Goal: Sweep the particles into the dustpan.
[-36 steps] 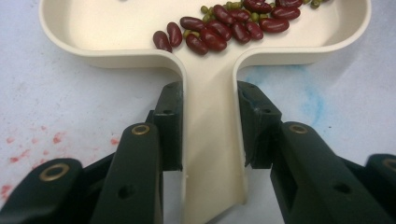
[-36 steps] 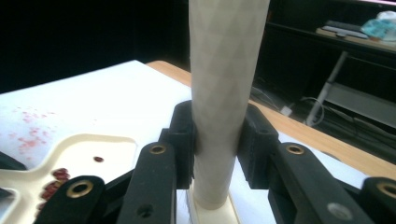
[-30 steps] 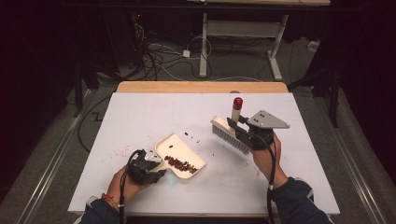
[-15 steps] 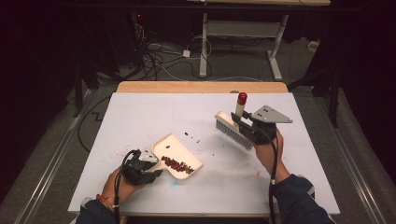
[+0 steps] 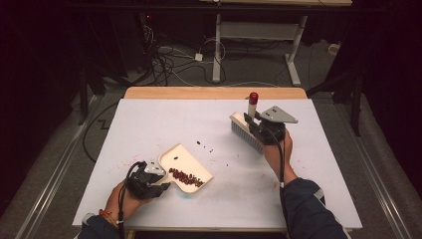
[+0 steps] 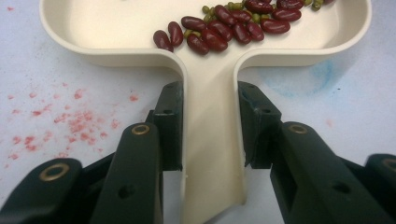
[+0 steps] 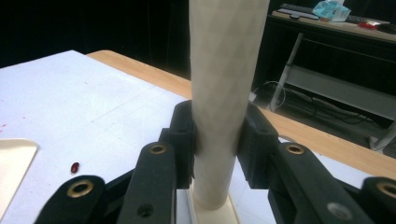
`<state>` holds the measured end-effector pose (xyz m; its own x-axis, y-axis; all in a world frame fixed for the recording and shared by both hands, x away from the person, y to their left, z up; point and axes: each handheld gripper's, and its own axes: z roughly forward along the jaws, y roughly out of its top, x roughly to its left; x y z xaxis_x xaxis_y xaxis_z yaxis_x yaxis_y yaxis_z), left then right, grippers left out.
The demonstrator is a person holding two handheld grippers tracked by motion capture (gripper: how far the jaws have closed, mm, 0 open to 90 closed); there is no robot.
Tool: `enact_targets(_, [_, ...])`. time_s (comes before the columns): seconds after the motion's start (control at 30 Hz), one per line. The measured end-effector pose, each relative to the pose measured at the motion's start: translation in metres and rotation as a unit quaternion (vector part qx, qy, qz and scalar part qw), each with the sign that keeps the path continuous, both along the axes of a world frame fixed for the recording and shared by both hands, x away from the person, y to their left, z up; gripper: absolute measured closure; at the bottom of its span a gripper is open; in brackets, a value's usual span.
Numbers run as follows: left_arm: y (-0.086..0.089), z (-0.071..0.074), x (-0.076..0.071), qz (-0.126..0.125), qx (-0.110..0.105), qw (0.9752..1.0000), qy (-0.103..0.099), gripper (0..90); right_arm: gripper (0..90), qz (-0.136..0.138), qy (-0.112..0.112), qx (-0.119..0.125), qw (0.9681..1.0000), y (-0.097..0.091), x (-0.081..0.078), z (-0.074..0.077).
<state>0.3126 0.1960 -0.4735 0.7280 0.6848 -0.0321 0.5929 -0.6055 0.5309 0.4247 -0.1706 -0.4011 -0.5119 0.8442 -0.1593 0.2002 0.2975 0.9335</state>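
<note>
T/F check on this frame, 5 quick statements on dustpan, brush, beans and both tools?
1. The left tool is shut on the dustpan handle. True.
2. The dustpan is empty. False: red beans and a few green ones lie in it.
3. The right tool grips the brush by its handle. True.
4. All beans are in the pan. False: loose beans lie on the white table.
5. The brush rests inside the dustpan. False: it is well apart, to the pan's right.

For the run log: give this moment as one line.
left tongs: shut on dustpan handle | right tongs: shut on brush handle | beans: in dustpan, a few loose on table
</note>
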Motion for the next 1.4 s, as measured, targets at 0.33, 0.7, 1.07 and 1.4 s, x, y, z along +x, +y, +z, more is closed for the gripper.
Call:
enact_targets(0.33, [0.009, -0.001, 0.001, 0.010, -0.001, 0.9999, 0.000, 63.0, 70.5, 0.020, -0.009, -0.015, 0.9996, 0.040, -0.010, -0.010])
enact_targets(0.7, [0.006, 0.001, 0.012, 0.010, 0.000, 0.9999, 0.006, 63.1, 70.6, 0.050, -0.032, -0.004, 0.9982, 0.088, -0.010, -0.018])
enact_targets(1.07, [-0.004, 0.001, 0.020, 0.005, 0.010, 0.9999, 0.007, 63.1, 70.0, 0.083, -0.023, 0.028, 0.9959, 0.101, -0.021, -0.024])
enact_targets(1.4, [-0.011, 0.002, 0.024, -0.003, 0.016, 0.9998, 0.006, 63.1, 69.0, 0.128, -0.021, 0.041, 0.9907, 0.104, -0.045, -0.029])
